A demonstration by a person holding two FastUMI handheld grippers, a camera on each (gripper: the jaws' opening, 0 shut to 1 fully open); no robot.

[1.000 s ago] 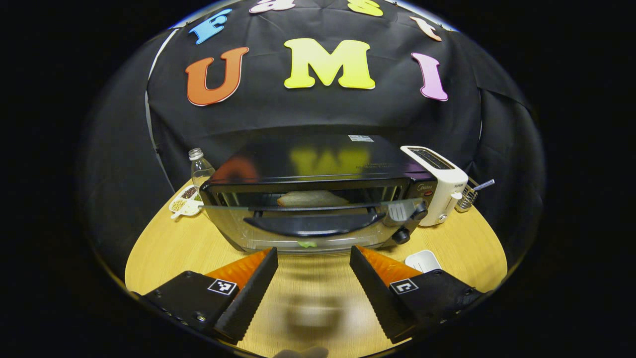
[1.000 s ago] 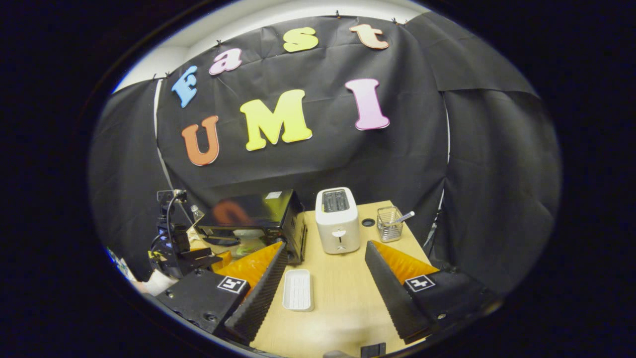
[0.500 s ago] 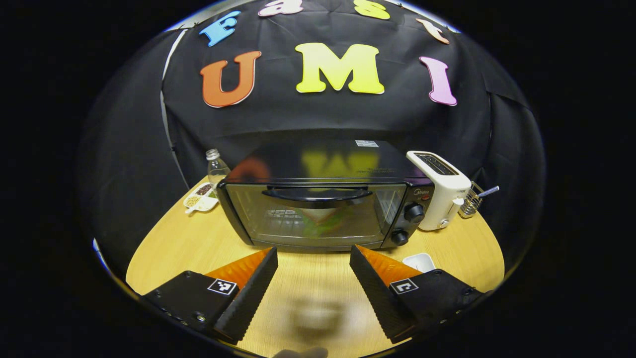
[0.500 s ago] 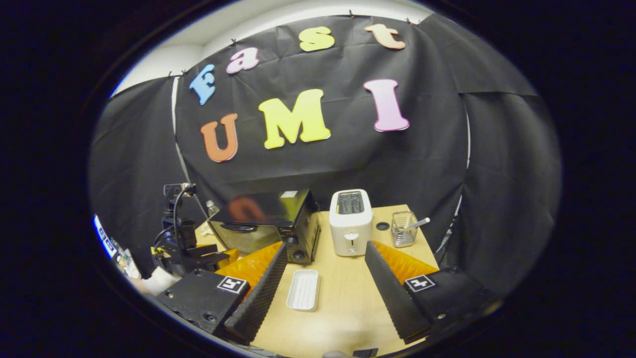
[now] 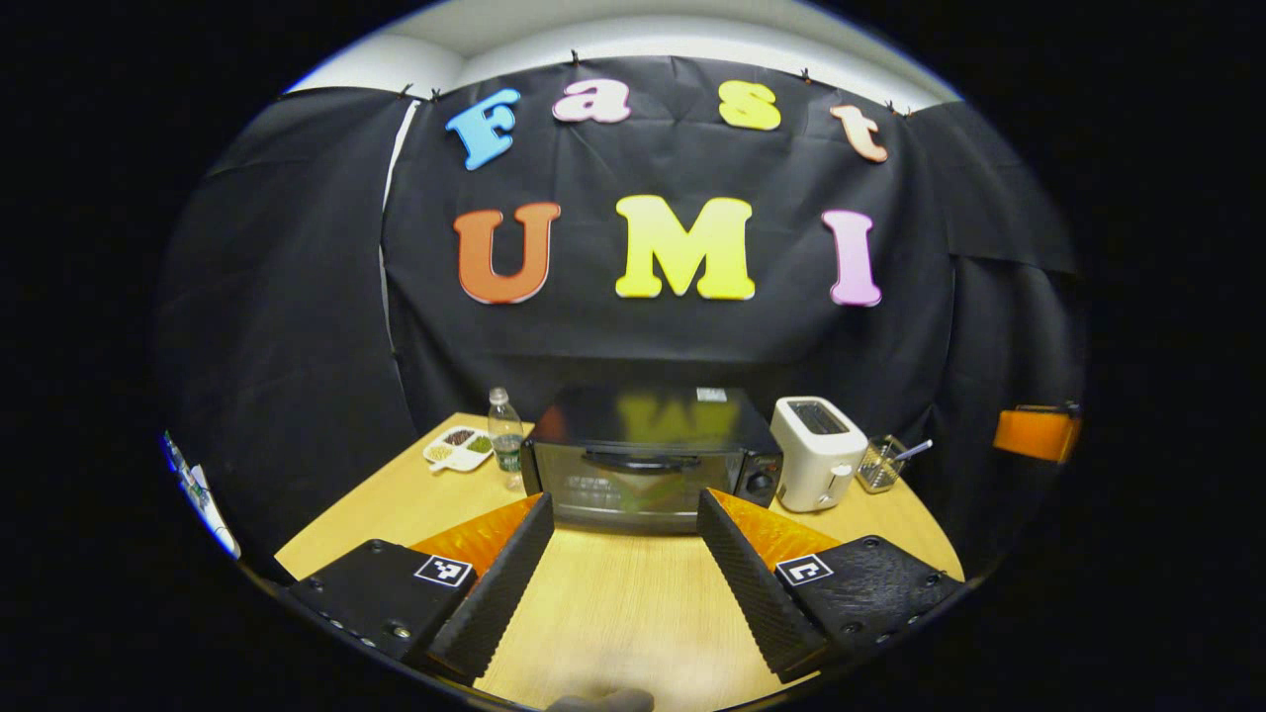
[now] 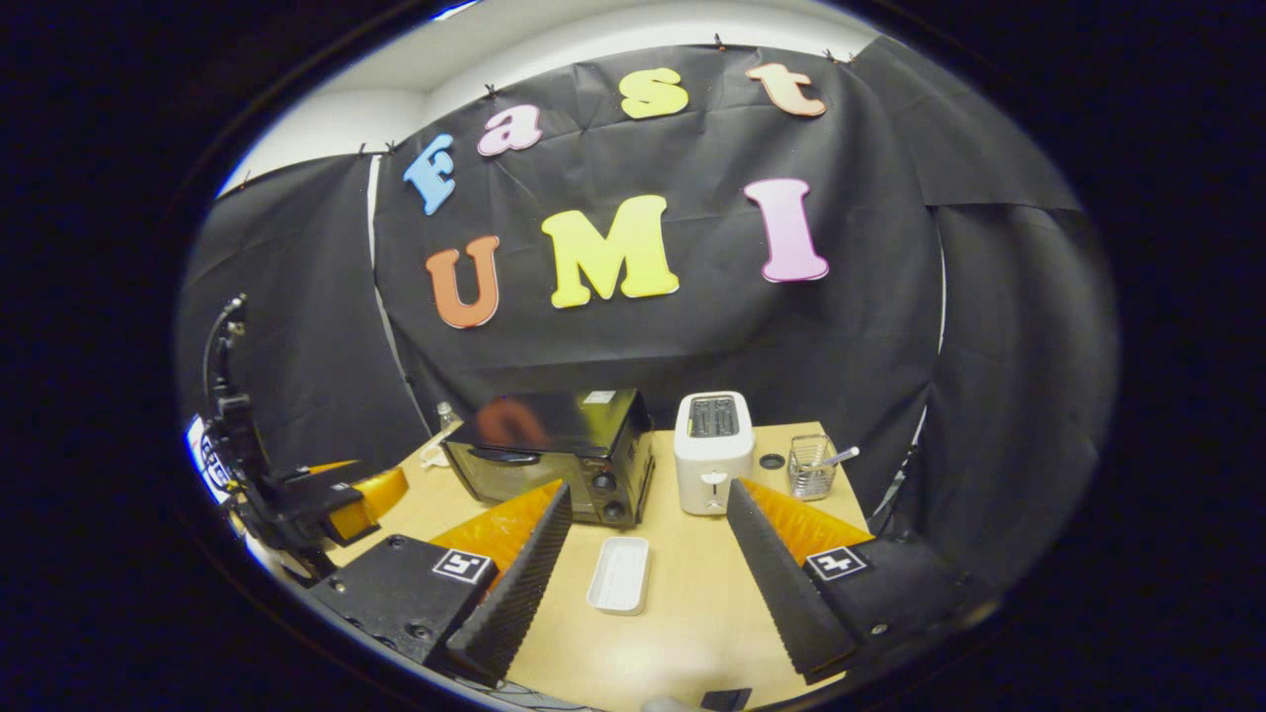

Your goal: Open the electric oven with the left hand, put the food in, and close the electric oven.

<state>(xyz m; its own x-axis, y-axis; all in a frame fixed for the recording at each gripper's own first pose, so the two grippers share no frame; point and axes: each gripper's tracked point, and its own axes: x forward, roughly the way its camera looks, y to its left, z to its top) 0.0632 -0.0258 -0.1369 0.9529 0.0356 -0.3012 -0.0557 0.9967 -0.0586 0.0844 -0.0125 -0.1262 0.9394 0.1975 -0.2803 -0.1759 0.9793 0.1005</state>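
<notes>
The electric oven (image 5: 648,460) stands with its door shut near the desk's (image 5: 623,603) back edge, food faintly visible behind the glass. A white toaster (image 5: 816,452) sits just beside it, with a water bottle (image 5: 505,435) at its other side. The left hand-held gripper (image 5: 621,569) hangs over the desk's front edge, spread wide and empty. The right hand-held gripper (image 6: 648,564) is likewise wide and empty, above a white tray (image 6: 619,575).
</notes>
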